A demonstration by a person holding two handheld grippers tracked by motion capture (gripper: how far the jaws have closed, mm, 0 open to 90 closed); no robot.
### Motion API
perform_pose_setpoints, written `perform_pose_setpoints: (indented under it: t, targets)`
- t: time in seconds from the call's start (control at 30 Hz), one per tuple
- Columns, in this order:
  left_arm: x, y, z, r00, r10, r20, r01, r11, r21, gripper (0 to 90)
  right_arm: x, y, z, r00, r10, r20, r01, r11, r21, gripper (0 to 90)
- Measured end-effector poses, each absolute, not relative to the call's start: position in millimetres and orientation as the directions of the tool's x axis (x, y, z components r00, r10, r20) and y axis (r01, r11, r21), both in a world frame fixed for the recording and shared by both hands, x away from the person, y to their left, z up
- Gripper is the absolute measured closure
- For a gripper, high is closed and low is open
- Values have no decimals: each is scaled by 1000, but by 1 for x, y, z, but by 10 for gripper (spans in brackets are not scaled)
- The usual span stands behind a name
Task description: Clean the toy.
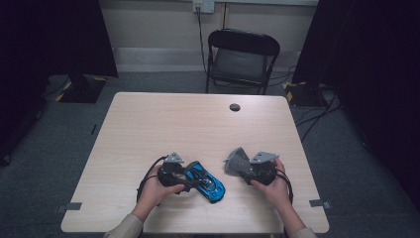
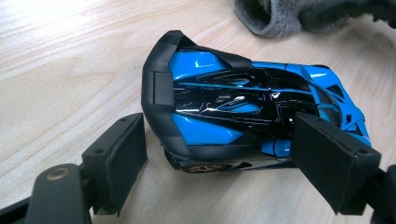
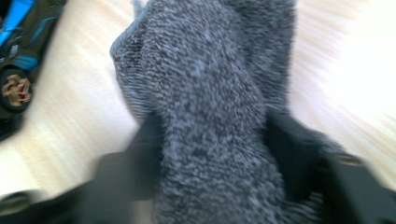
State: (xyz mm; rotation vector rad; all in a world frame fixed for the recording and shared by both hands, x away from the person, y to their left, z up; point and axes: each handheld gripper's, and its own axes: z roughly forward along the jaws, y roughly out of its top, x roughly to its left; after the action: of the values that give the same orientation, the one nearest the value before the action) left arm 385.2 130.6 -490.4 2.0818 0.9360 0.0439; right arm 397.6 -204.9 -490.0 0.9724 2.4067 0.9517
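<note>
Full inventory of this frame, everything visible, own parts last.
toy car: 1, blue and black, near edge of table, between the left gripper's jaws, which stand apart from its sides
cloth: 1, grey fuzzy, right of the car, between the right gripper's jaws
table: 1, light wood, centre
cable hole cap: 1, dark, far right part of tabletop
folding chair: 1, black, beyond the table
wall outlet: 1, pale, on back wall, cable hanging from it
left gripper: 1, black, open around the car's rear
right gripper: 1, black, blurred, closed on the cloth
hands: 2, holding the grippers, entering from the bottom
</note>
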Motion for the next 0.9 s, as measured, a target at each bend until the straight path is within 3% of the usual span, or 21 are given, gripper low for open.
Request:
perform_pose_setpoints:
  t: [0.17,0.4,0.53,0.63,0.77,0.9]
  targets:
    - [385,131,-491,721,633,-283,604,-373,705,187,396,-211,-489,-653,753,-81,488,501,714,686]
    - [385,130,-490,724,633,-274,598,-379,706,193,395,-203,-487,-635,762,-129,496,530,688,745]
    - [385,131,-490,724,632,-277,600,-379,704,192,393,-207,-489,-626,775,-83,500,480,721,657]
    - [385,131,-491,720,632,-286,607,-373,702,189,393,-208,-489,-642,766,-33,505,455,733,484]
    - [385,131,-490,720,632,-285,606,-374,702,192,397,-209,-480,-646,759,-76,484,485,729,320]
    - [386,131,-491,720,630,-291,608,-371,702,192,402,-211,-483,-653,753,-82,499,509,702,285]
